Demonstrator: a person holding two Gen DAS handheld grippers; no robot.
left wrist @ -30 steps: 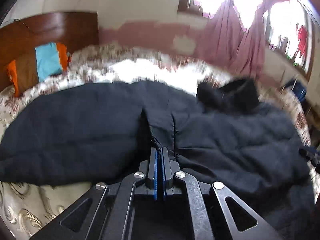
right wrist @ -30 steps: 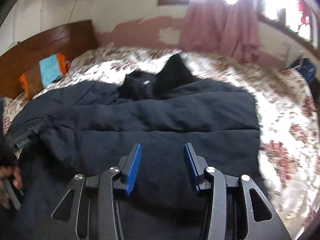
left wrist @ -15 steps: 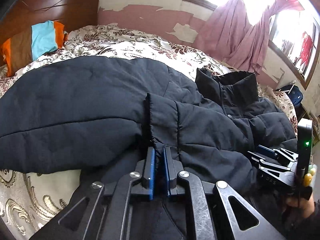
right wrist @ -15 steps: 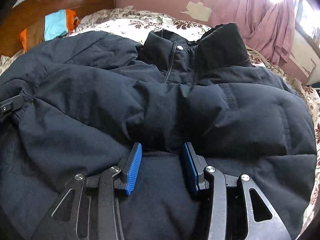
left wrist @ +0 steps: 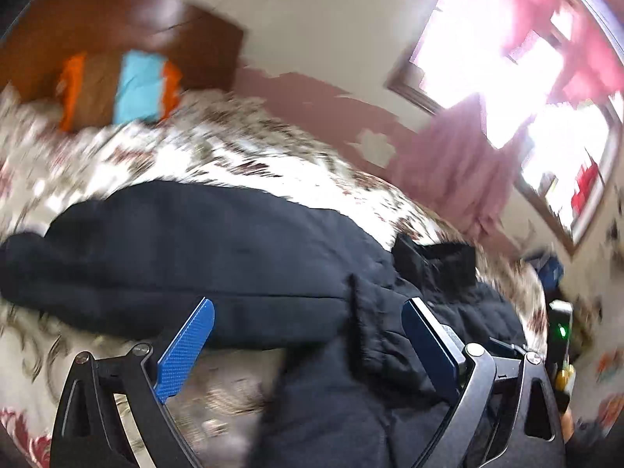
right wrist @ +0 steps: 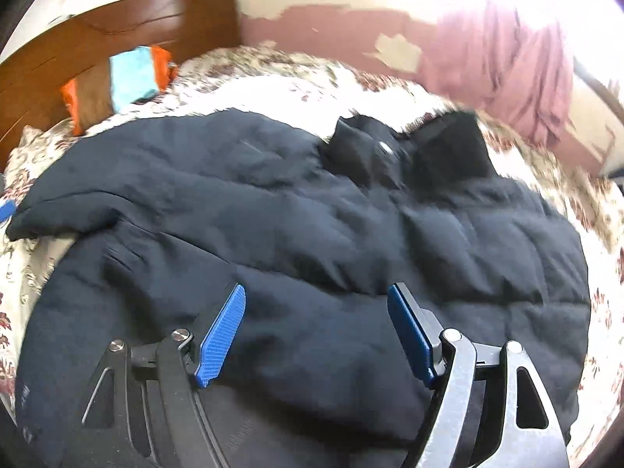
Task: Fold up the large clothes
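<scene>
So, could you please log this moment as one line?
left gripper open | right gripper open | black jacket flat on bed

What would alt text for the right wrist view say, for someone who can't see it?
A dark puffy jacket lies spread across a floral bed, collar toward the far wall, with the right claw open over its near part, gripping nothing. Behind it are a wooden headboard, an orange and blue pillow and a pink curtain.

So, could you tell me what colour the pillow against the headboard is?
The pillow is striped orange, brown and light blue, clearest in the right wrist view.
</scene>
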